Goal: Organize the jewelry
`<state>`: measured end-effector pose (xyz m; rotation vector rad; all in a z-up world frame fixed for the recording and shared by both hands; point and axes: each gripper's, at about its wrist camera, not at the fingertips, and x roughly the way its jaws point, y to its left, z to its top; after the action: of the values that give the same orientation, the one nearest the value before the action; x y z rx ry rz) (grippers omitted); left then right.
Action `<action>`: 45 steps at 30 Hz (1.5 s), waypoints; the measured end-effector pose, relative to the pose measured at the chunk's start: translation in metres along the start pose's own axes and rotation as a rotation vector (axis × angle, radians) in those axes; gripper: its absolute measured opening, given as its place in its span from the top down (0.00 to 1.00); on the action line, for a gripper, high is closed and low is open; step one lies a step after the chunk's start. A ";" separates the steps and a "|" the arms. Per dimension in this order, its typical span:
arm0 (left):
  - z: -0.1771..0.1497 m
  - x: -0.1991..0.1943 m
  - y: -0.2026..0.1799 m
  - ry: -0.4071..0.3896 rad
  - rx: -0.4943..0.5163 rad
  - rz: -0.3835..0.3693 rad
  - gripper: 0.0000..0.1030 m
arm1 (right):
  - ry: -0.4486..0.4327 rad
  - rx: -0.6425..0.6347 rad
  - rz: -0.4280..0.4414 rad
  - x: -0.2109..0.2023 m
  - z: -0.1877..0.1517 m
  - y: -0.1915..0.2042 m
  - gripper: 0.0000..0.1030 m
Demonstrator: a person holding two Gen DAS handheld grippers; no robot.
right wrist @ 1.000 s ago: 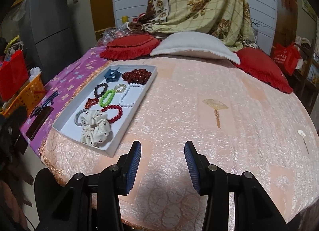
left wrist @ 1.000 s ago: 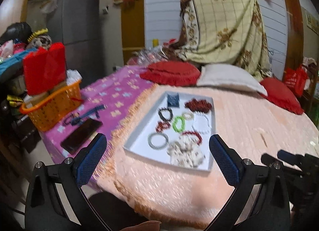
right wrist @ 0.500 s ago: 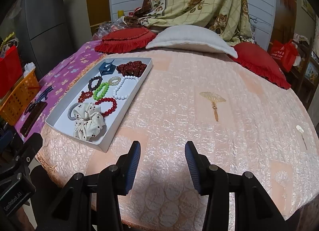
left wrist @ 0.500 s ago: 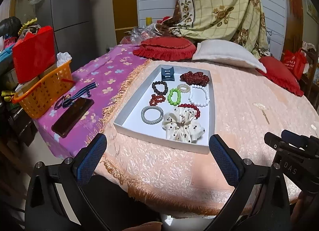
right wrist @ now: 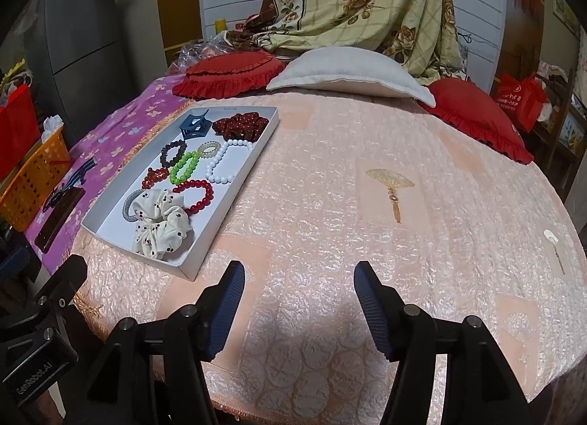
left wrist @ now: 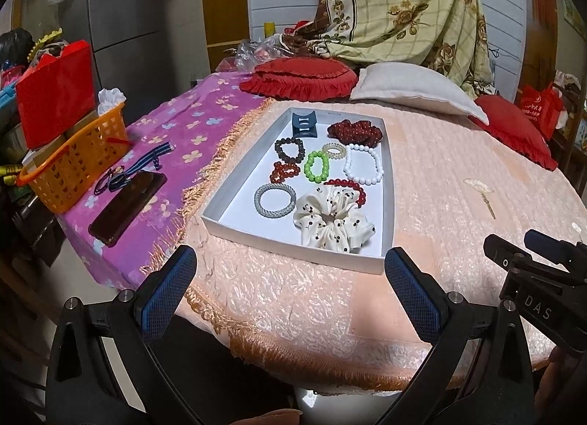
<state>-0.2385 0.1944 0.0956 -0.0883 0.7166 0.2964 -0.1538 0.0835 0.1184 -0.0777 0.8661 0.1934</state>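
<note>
A white tray (left wrist: 234,197) (right wrist: 198,263) lies on the peach quilt and holds several bead bracelets, a cream dotted scrunchie (left wrist: 332,221) (right wrist: 159,225), a blue hair claw (left wrist: 303,126) (right wrist: 196,126) and a dark red bead pile (left wrist: 354,131). My left gripper (left wrist: 290,291) hovers open just in front of the tray's near edge, nothing between its fingers. My right gripper (right wrist: 299,304) hangs over bare quilt to the right of the tray; its jaws are opening and hold nothing.
Left of the quilt lies a purple flowered cloth (left wrist: 172,131) with a dark phone (left wrist: 126,206) and a striped strap. An orange basket (left wrist: 73,168) stands at the bed's left edge. Red cushions (right wrist: 227,74) and a white pillow (right wrist: 348,72) line the far side.
The left gripper tilted downward, so the tray now sits lower and larger in its view. The right gripper's fingers have spread wider apart.
</note>
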 end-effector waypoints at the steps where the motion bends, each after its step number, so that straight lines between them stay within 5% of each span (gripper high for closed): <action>1: 0.000 0.001 0.000 0.004 0.002 -0.001 0.01 | 0.000 -0.003 -0.002 0.000 0.000 0.001 0.42; 45: 0.003 0.015 0.011 0.039 -0.003 0.019 0.01 | 0.034 -0.062 -0.023 0.009 -0.009 0.019 0.41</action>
<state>-0.2292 0.2089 0.0885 -0.0899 0.7561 0.3145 -0.1587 0.1019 0.1056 -0.1492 0.8926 0.1978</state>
